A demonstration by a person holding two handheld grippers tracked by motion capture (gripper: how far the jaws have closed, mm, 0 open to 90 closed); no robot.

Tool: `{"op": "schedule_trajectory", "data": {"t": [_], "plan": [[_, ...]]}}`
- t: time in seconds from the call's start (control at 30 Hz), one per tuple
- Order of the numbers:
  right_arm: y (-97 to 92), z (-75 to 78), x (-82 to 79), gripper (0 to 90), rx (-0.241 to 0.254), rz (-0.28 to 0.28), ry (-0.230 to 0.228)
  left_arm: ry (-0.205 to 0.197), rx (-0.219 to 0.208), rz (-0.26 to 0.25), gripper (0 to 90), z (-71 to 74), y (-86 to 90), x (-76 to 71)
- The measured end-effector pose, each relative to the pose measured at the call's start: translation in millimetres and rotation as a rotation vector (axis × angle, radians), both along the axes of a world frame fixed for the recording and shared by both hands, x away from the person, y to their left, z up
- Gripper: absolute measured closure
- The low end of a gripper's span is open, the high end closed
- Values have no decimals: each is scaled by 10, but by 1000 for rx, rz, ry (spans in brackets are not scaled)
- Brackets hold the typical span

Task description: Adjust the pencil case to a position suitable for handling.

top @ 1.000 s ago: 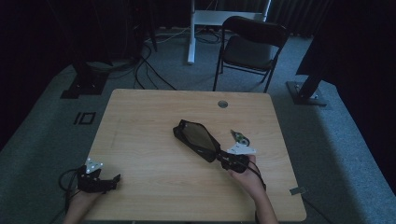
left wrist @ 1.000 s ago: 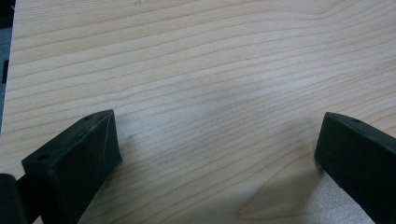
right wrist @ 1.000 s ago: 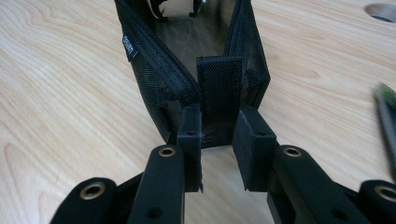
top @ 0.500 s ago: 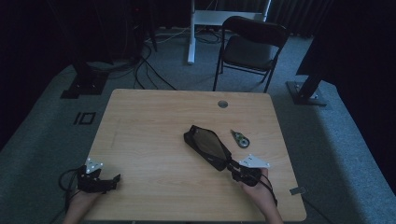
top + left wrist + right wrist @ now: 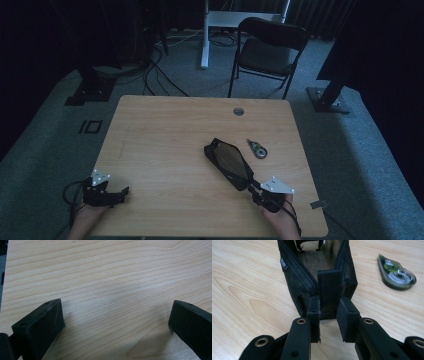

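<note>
A black mesh zip pouch (image 5: 227,161) lies open on the wooden table (image 5: 165,130), right of the middle. My right gripper (image 5: 255,189) is at the pouch's near end. In the right gripper view my right gripper (image 5: 328,310) is shut on the black fabric tab at the end of the pouch (image 5: 317,270), whose zip gapes open. A green and black correction-tape dispenser (image 5: 259,149) lies just right of the pouch, apart from it, and appears again as the dispenser (image 5: 395,272) on bare wood. My left gripper (image 5: 120,194) rests at the near left corner. Its jaws stand wide over bare wood, my left gripper (image 5: 116,317) open.
A round cable hole (image 5: 238,111) sits near the table's far edge. A black folding chair (image 5: 270,50) stands beyond the table. Cables and stand feet lie on the grey carpet at the far left.
My right gripper has drawn the pouch toward the near right corner of the table. The tape dispenser, earlier beside the gripper, now lies clear of it. The left hand has stayed put.
</note>
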State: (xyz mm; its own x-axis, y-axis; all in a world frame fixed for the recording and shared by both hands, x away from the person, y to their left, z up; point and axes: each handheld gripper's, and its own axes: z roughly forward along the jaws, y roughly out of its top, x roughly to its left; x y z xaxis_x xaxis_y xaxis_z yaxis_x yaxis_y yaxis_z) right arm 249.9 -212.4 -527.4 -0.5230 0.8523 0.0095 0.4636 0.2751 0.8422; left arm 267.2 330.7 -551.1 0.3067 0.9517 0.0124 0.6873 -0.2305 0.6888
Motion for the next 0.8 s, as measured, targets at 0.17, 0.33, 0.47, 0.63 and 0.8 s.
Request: {"op": "schedule_trajectory", "data": {"t": [0.17,0.33,0.47,0.63,0.8], "plan": [[-18,-13,-137,730,29,-35,3,0,0,0,0,0,0,0],[-33,-30,-275,730,28,-70,2,0,0,0,0,0,0,0],[-34,-32,-352,729,48,-75,3,0,0,0,0,0,0,0],[5,-38,-431,725,44,-73,5,0,0,0,0,0,0,0],[24,-80,-426,670,5,-89,1,0,0,0,0,0,0,0]]}}
